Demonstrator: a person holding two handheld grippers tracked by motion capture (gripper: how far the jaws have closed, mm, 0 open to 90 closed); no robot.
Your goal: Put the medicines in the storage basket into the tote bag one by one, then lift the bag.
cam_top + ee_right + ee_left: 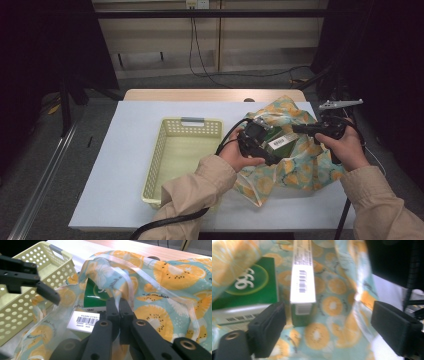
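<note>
A fruit-print fabric bag [300, 170] lies on the right half of the table. Its mouth holds a green box [254, 287] and a narrow box with a white barcode side [302, 272]. My left gripper [328, 312] stands open at the bag's mouth. Its jaws are wide apart and the narrow box lies just ahead of them, untouched. In the high view the left gripper [272, 150] sits over the boxes. My right gripper [118, 305] is shut on the bag's [165, 290] pale rim strap and holds it up. The right gripper [296, 128] reaches in from the right.
A pale yellow perforated basket [192, 129] with a grey handle stands left of the bag on the white table [140, 125]. Black cables trail from both grippers. A wooden strip runs along the table's far edge, with floor and dark stands beyond.
</note>
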